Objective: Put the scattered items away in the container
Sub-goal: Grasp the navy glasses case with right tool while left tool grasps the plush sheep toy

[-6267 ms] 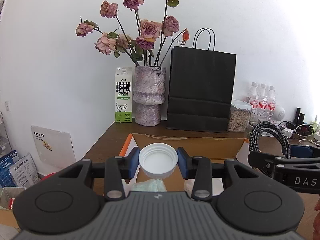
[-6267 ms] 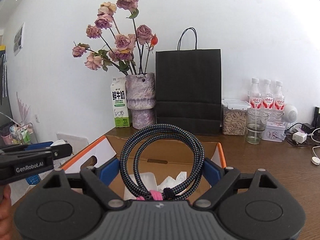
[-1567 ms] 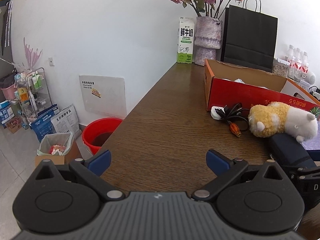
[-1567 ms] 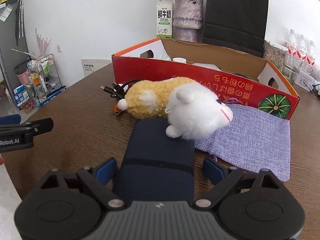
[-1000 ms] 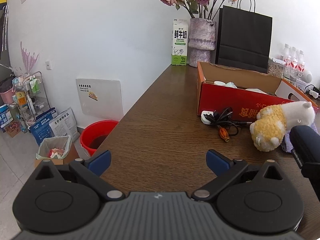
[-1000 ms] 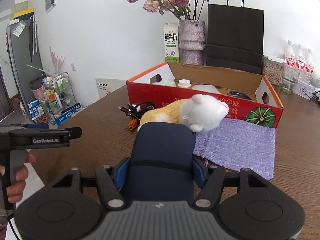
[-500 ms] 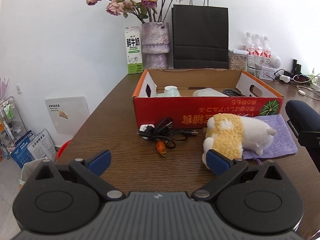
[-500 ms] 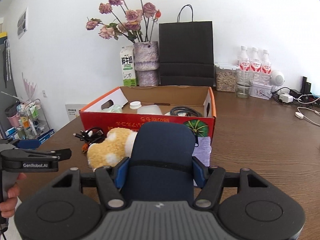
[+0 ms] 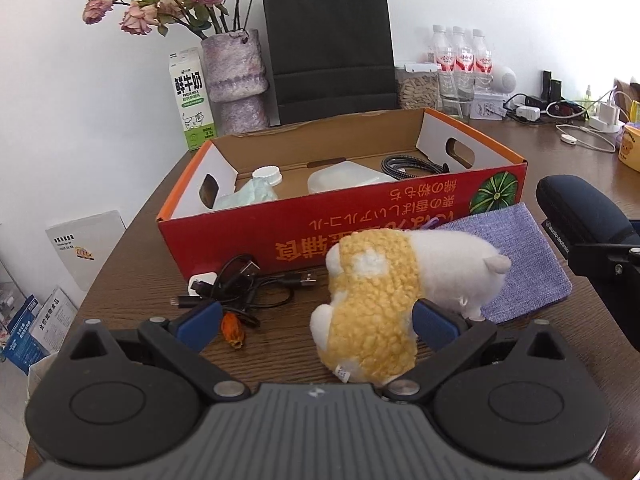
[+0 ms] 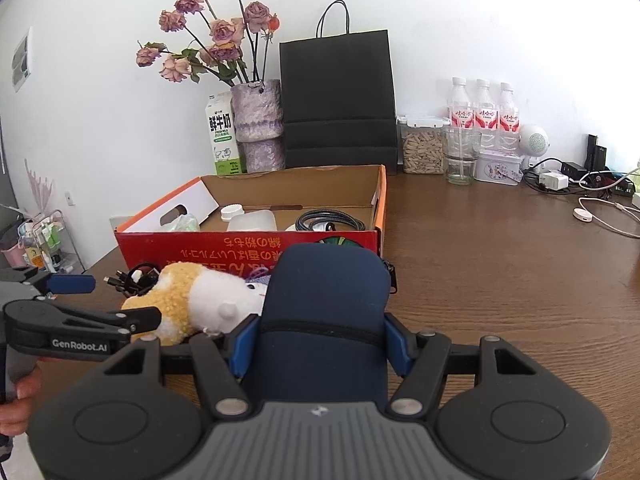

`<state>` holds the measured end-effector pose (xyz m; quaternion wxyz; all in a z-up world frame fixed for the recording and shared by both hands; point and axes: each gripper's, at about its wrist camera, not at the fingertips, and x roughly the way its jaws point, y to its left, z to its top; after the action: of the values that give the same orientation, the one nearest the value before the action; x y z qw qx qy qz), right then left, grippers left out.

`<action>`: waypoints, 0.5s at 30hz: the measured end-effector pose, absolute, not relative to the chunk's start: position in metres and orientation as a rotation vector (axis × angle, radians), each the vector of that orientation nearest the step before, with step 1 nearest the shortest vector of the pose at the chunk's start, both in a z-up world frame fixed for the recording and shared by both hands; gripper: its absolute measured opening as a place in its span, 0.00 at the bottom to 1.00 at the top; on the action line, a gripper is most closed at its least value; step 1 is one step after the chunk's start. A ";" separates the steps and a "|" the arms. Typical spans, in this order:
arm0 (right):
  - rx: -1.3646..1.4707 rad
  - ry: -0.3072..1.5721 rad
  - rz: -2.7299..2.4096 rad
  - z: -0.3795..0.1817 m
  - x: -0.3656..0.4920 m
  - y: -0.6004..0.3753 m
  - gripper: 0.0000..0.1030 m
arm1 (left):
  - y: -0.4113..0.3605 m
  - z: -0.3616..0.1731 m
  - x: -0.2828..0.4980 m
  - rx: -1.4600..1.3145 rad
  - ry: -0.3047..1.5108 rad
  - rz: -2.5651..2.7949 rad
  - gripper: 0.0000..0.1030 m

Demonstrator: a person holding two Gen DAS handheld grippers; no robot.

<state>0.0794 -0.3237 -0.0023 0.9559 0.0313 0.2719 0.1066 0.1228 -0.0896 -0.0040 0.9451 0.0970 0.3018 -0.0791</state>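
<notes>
A red cardboard box (image 9: 360,220) stands on the wooden table and holds a white cap, a plastic tub and a coiled cable. My left gripper (image 9: 316,322) is open, its fingers on either side of the rear of a yellow and white plush toy (image 9: 384,280) lying in front of the box. My right gripper (image 10: 320,338) is shut on a dark blue case (image 10: 326,312), held above the table in front of the box (image 10: 248,242). The case also shows in the left wrist view (image 9: 580,216). A tangle of black cables with a white plug (image 9: 236,284) lies left of the plush. A purple cloth pouch (image 9: 516,248) lies under its head.
Behind the box stand a milk carton (image 9: 191,98), a vase of dried roses (image 9: 236,76) and a black paper bag (image 9: 332,44). Water bottles (image 10: 484,114), a jar, a glass and chargers with cables (image 10: 592,192) sit at the back right. The table's left edge drops to the floor.
My left gripper has moved forward, so the plush now sits between its open fingers. My right gripper, still holding the case, has risen a little and shifted right.
</notes>
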 end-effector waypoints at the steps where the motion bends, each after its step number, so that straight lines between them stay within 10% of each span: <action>1: 0.064 0.555 0.219 -0.004 0.081 -0.324 0.61 | -0.092 -0.006 0.125 0.202 0.621 -0.166 1.00; 15: 0.076 0.581 0.259 -0.014 0.091 -0.320 0.61 | -0.102 -0.027 0.146 0.231 0.669 -0.165 0.96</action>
<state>0.0906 -0.3197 -0.0141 0.9491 0.0375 0.2857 0.1274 0.1458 -0.1025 -0.0270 0.9348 0.1128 0.3270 -0.0808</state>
